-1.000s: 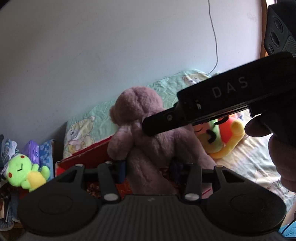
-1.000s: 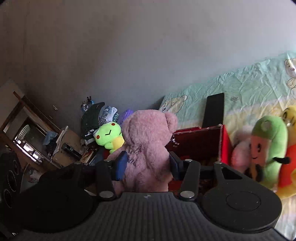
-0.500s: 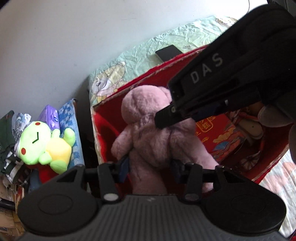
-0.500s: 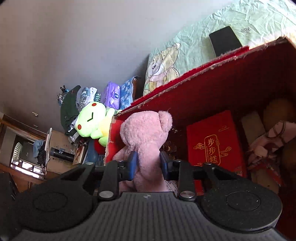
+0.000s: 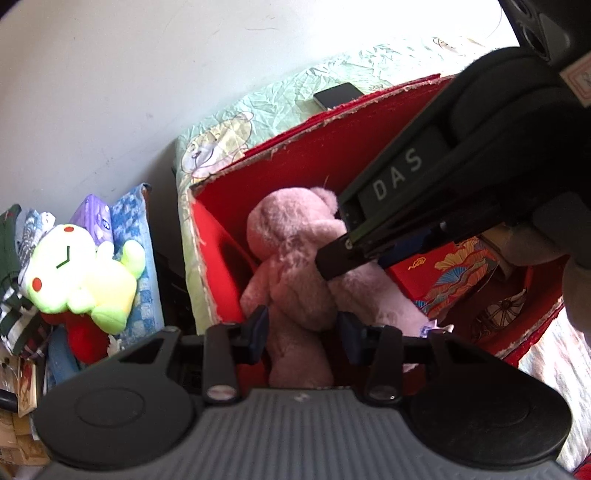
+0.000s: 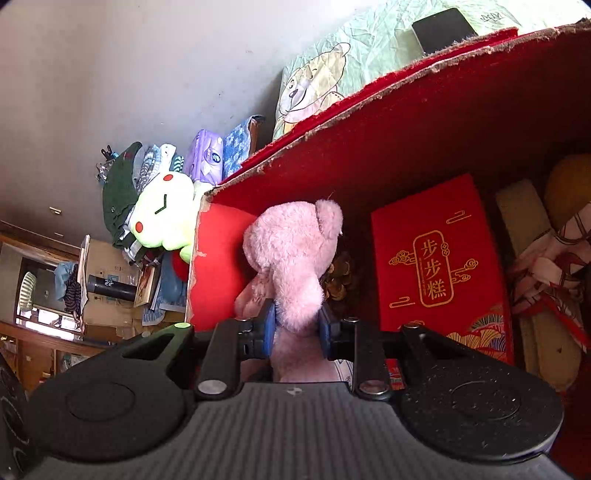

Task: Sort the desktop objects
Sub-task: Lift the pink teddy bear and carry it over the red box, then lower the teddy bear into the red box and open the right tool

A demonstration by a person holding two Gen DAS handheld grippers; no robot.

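1. My right gripper (image 6: 297,328) has its blue pads pinched tight into the pink plush bear (image 6: 295,251); the fur bulges between them.
2. My left gripper (image 5: 303,332) has its jaws set wider, one on each side of the same bear's lower body (image 5: 295,280); I cannot tell whether those pads touch the fur.
3. The bear sits upright inside the red box (image 6: 424,122), at its left end, its head close to the red end wall.
4. Also in the box: a red packet with gold characters (image 6: 432,266) just right of the bear, a small brown pine cone (image 6: 338,280) between them, and to the far right a patterned cloth (image 6: 550,266) and a yellowish item I cannot identify.
5. The box rests on a bed with a bear-print sheet (image 6: 332,77); a dark phone (image 6: 441,29) lies on the sheet behind it.
6. Outside the box's left end lies a lime-green plush (image 5: 81,269).
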